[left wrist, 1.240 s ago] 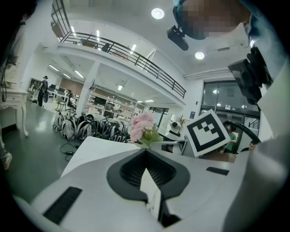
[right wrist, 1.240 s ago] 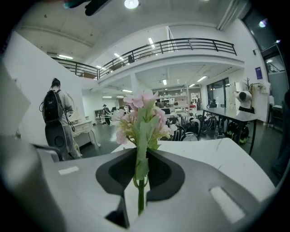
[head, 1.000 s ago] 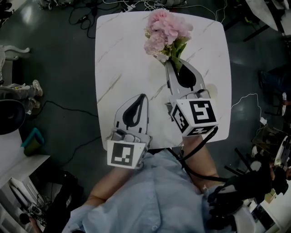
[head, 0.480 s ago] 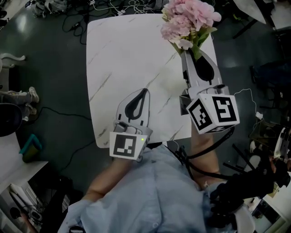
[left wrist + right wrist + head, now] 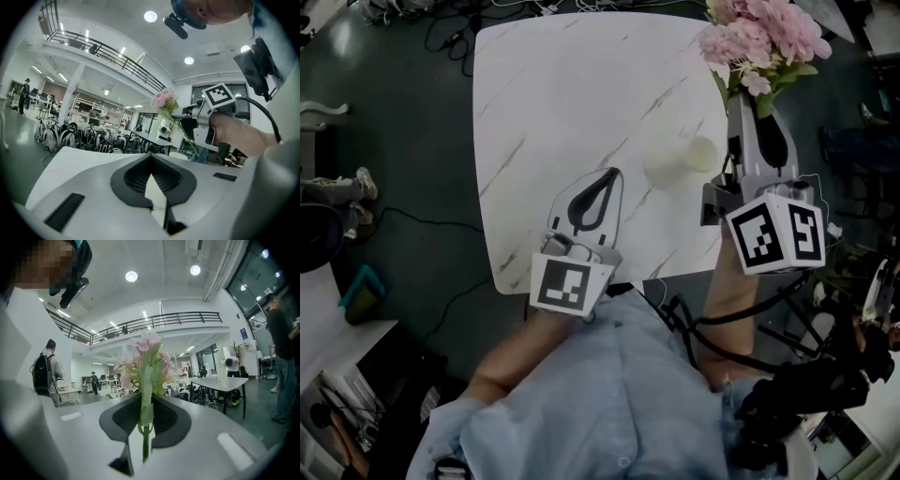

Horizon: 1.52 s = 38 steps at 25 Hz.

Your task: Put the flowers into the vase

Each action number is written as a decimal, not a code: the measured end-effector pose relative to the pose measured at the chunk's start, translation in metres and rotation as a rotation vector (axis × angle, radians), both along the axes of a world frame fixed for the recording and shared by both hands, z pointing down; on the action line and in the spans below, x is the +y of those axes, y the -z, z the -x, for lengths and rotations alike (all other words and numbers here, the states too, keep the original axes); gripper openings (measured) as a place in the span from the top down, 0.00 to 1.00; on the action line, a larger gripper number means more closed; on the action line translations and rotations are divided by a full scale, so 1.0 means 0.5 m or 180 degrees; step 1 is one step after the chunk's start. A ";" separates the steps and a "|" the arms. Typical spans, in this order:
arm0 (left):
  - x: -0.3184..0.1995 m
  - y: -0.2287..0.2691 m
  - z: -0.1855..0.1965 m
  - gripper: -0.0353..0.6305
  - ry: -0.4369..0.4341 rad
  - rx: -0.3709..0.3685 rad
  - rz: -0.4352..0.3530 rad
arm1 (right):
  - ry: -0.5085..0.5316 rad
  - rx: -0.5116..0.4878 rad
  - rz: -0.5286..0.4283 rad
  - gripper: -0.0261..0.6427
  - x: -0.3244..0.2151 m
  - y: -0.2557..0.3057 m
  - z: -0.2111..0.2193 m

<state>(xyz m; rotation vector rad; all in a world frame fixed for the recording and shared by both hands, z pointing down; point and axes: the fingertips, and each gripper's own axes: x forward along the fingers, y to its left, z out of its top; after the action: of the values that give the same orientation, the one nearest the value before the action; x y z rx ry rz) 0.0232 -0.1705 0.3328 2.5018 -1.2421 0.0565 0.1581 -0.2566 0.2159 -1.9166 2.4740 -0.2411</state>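
- Flowers (image 5: 764, 42): stems gripped in the right claw (image 5: 750, 98), over the far right corner of the bench (image 5: 562, 94).
- Vase (image 5: 684, 159) stands just left of that claw.
- Left claw (image 5: 609, 175): closed, empty.

Flowers (image 5: 764, 37) cropped by head view's top edge.

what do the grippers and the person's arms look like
The left gripper and the right gripper are pale grey wedges with black teardrop pads lining the jaws. Each carries a white cube with black square markers. A black cable trails from the right one. The person wears a light blue shirt.
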 end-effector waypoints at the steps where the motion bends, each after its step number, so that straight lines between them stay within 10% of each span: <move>1: -0.003 -0.003 -0.001 0.94 -0.0023 0.0005 0.0004 | -0.0006 -0.0017 -0.0027 0.89 -0.002 -0.001 -0.003; 24: -0.021 -0.053 -0.002 0.94 -0.0193 0.0043 0.0254 | 0.0228 -0.1241 -0.0362 0.89 0.015 -0.016 -0.060; 38: -0.031 -0.045 0.004 0.94 -0.0129 0.0045 0.0208 | 0.0347 -0.1209 -0.0874 0.89 0.014 0.102 -0.059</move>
<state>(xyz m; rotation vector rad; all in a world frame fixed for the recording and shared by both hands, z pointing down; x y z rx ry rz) 0.0211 -0.1862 0.3553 2.4672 -1.1650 0.0878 0.1876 -0.2494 0.1651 -1.4754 2.2265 -0.2266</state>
